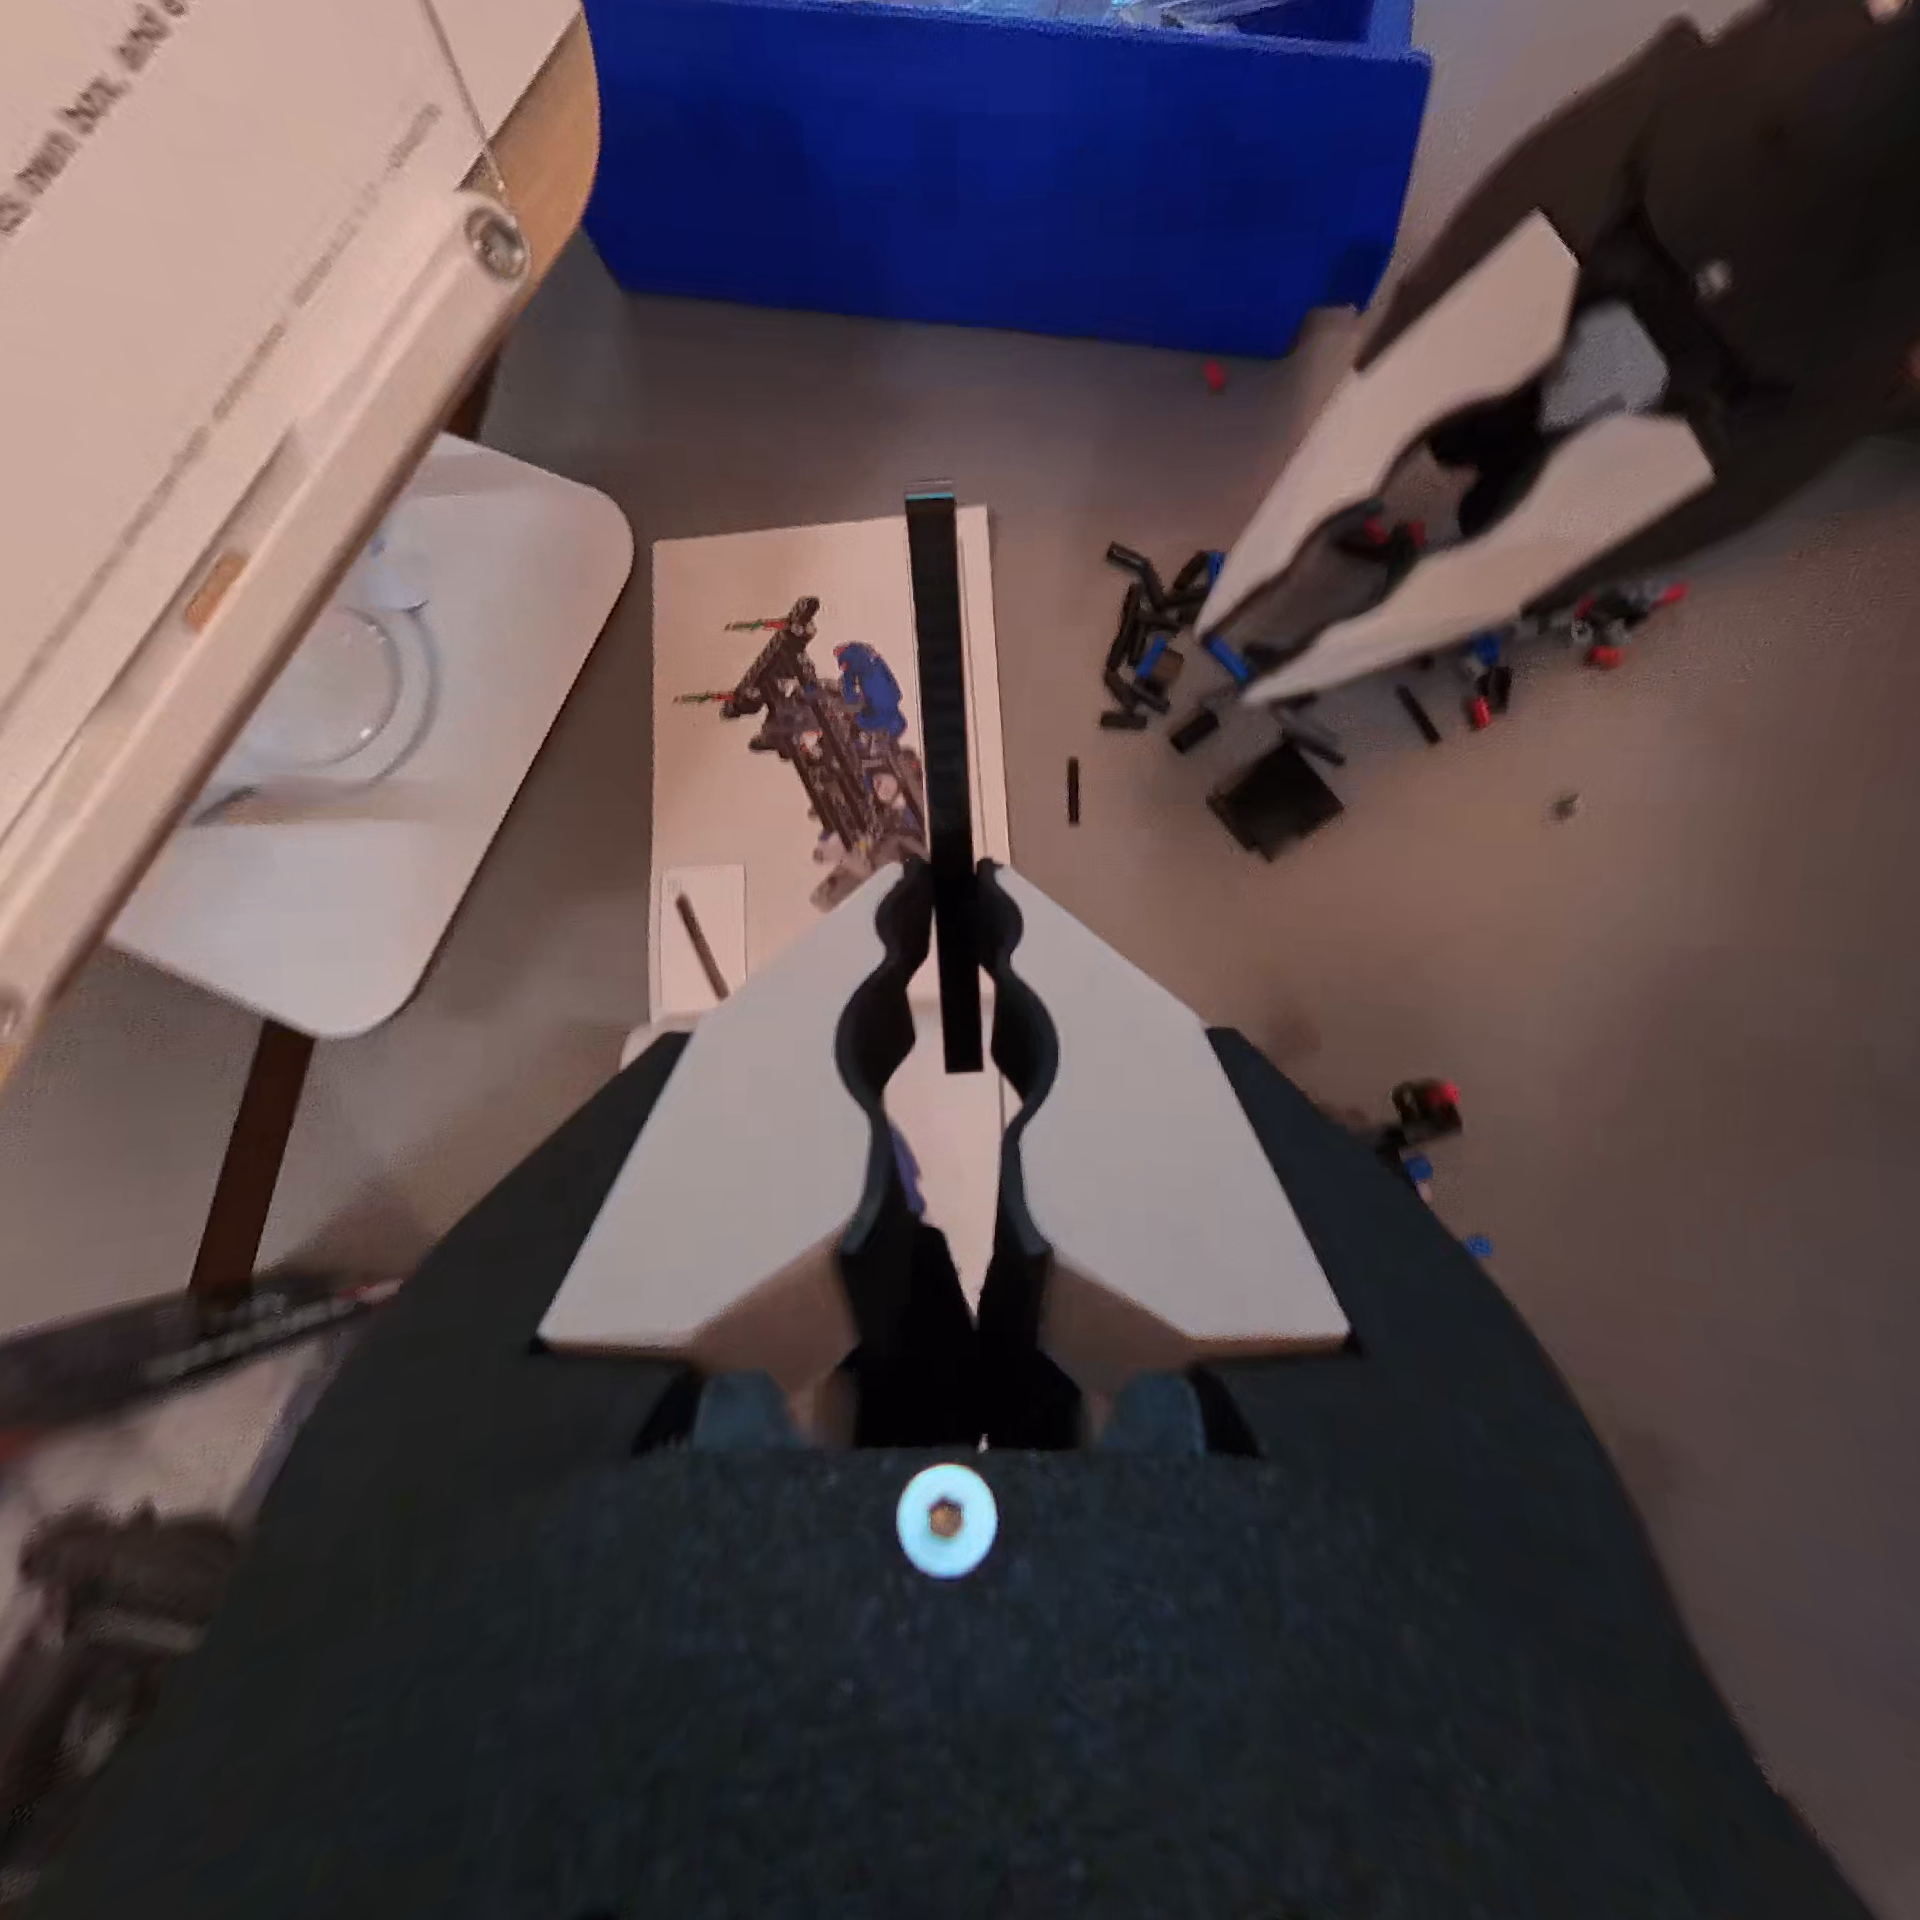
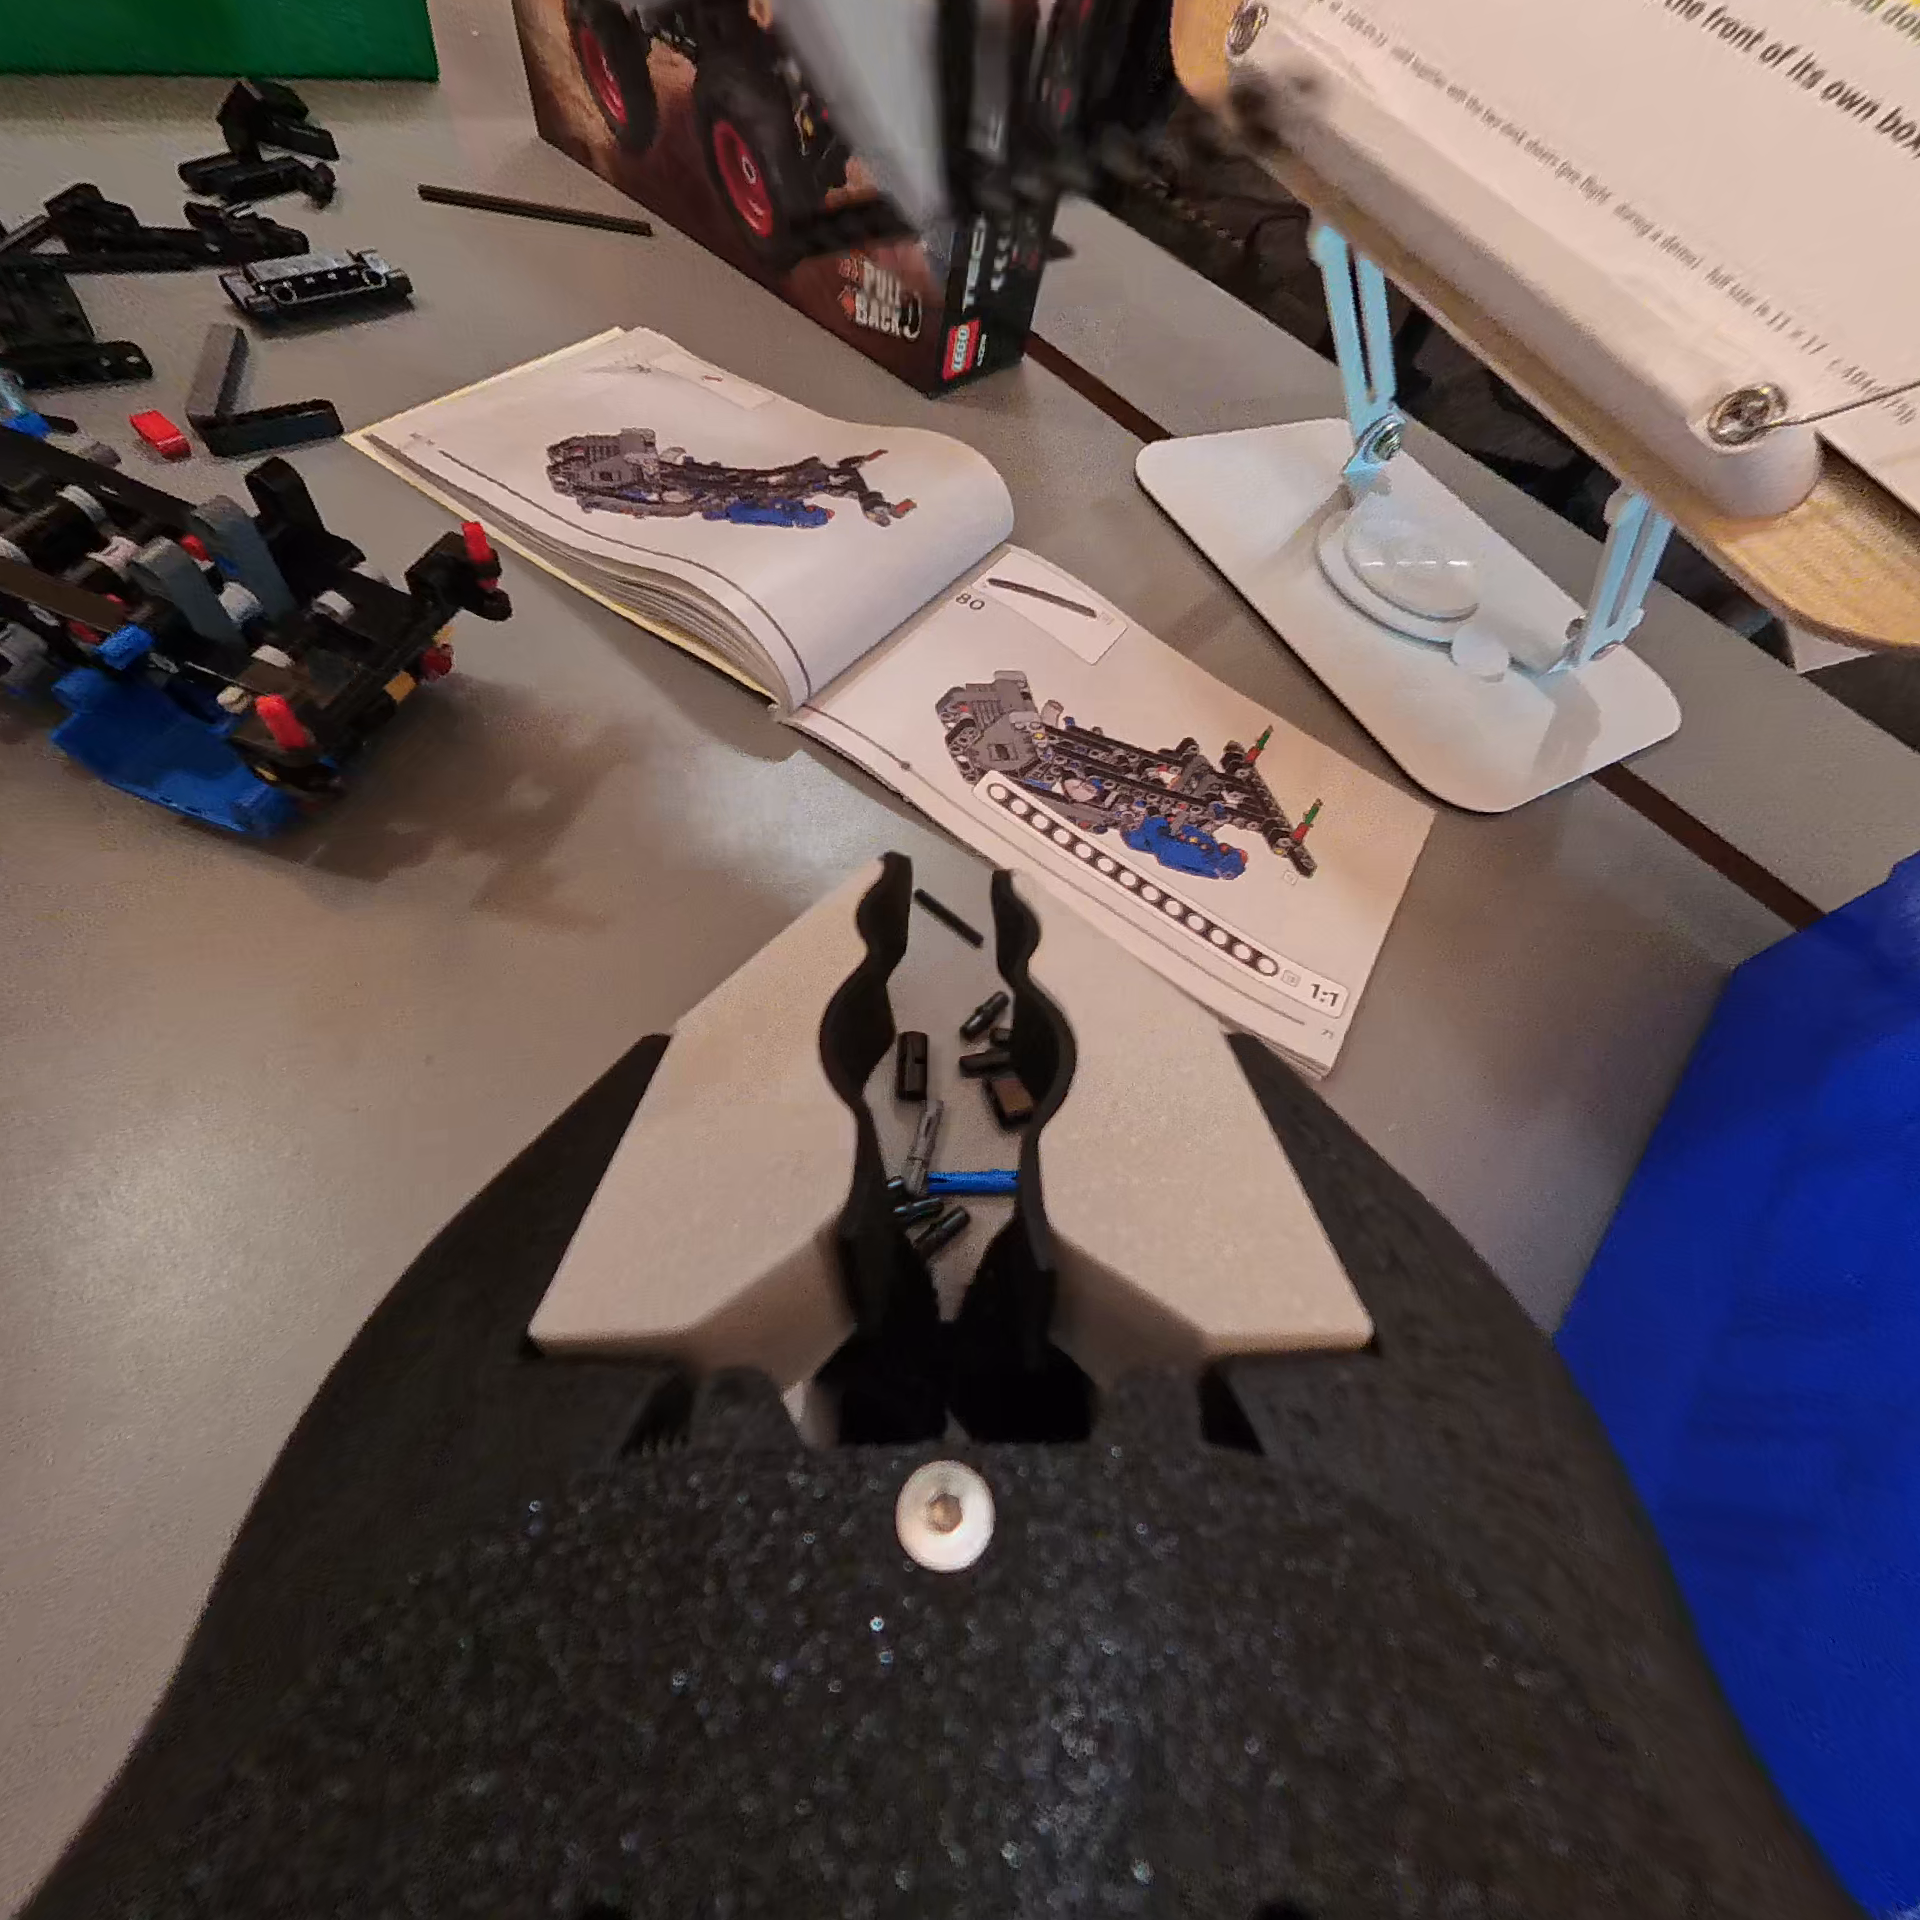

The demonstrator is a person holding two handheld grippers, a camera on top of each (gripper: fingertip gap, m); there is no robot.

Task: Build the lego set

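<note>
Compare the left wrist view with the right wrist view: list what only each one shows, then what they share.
Only the left: the left gripper shut on a long black beam, with the right gripper seen over a pile of loose parts.
Only the right: the half-built model, the set's box, and small pins between its open fingers.
Both: the open manual, white stand and blue bin.

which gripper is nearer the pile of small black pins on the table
Right. The right gripper hovers directly over the small black pins, while the left gripper is off above the instruction booklet, holding a long black beam.
</note>
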